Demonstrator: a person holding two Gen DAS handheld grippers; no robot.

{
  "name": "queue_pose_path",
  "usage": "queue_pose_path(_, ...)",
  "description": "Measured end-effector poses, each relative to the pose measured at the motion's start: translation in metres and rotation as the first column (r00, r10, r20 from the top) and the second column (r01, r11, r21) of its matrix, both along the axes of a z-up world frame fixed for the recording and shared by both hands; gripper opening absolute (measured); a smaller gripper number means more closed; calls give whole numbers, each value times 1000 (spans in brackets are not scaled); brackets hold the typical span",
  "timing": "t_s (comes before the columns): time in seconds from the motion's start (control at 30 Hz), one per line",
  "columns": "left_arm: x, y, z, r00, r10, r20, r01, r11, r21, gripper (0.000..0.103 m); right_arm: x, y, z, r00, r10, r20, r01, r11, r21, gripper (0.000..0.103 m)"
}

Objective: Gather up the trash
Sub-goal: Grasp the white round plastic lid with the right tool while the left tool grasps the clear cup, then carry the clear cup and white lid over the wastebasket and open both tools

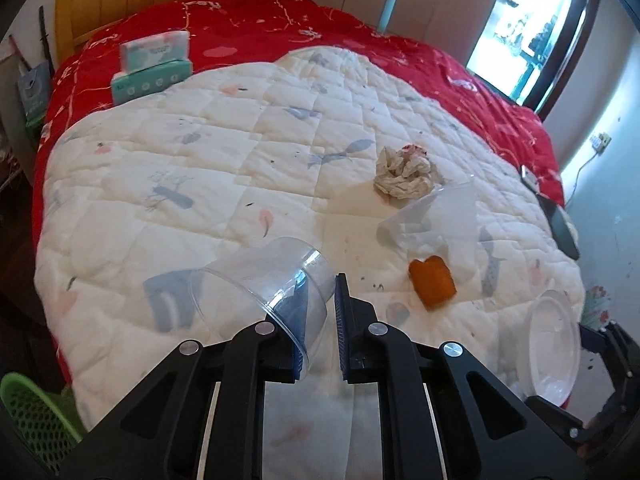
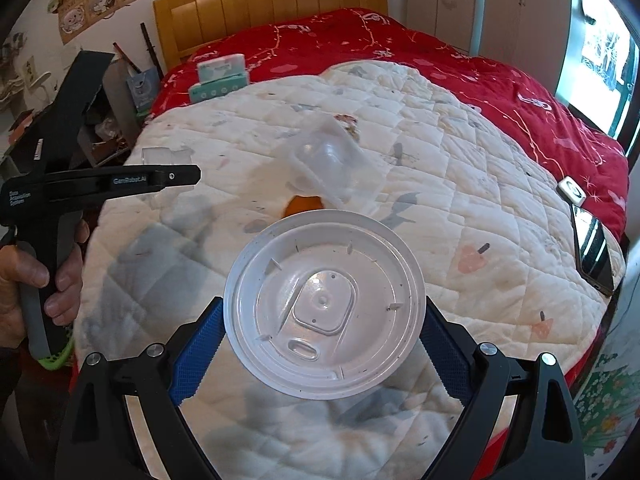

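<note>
My left gripper [image 1: 322,320] is shut on the wall of a clear plastic cup [image 1: 264,280] and holds it tilted above the white quilt [image 1: 240,152]. My right gripper [image 2: 322,344] is shut on a round white plastic lid [image 2: 324,304], held across its rim; the lid also shows in the left wrist view [image 1: 554,344]. On the quilt lie a crumpled tissue [image 1: 404,172], a clear plastic cup on its side [image 1: 436,212] and an orange peel [image 1: 432,282]. In the right wrist view the lying cup [image 2: 332,164] and part of the peel [image 2: 302,204] show beyond the lid.
A green mesh bin [image 1: 28,412] stands at the bed's left foot. Tissue packs [image 1: 152,68] lie on the red blanket [image 1: 360,40] near the headboard. A phone [image 2: 592,248] and a small white device [image 2: 574,190] lie at the bed's right edge.
</note>
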State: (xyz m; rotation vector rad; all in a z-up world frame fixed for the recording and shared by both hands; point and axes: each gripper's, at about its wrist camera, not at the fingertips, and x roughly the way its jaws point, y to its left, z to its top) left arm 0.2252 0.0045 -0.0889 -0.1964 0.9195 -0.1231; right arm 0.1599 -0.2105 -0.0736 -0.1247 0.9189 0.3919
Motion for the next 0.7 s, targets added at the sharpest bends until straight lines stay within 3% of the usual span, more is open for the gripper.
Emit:
queue_pose_path(0.33, -88, 63, 33, 993, 100, 69, -97, 994, -53, 12, -36, 44, 17, 995, 99, 18, -100, 994, 50, 90)
queue_pose_path(0.7, -198, 159, 34, 948, 309, 80, -306, 951, -49, 12, -66, 118, 25, 971, 241, 13, -241, 967, 89, 90)
